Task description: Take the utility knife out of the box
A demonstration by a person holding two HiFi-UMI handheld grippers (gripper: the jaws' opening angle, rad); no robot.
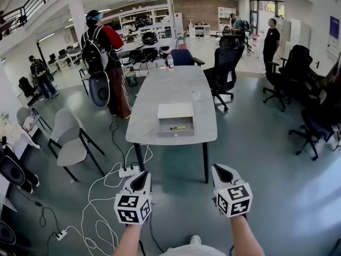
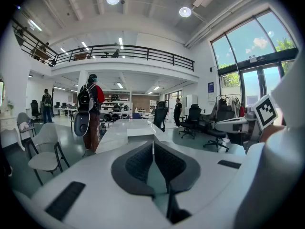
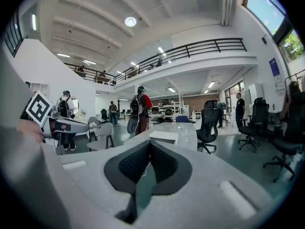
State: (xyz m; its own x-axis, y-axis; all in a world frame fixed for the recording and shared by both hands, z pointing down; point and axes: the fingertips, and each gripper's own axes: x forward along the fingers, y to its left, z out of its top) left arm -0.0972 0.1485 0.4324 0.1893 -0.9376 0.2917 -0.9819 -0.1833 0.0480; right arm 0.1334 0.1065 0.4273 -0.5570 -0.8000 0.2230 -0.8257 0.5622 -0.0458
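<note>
Extraction is not yet beginning: knife (image 1: 178,127) is lying inside box (image 1: 184,122) mid-frame. I am holding left gripper (image 1: 141,176) and right gripper (image 1: 220,169) at bottom, jaws together, empty, well short of it.

You are wielding a white left gripper (image 1: 143,175) and right gripper (image 1: 218,169), each wearing a cube of black-and-white square markers (image 1: 132,207) (dark, finely textured pads (image 2: 142,163) are lining the jaws)
</note>
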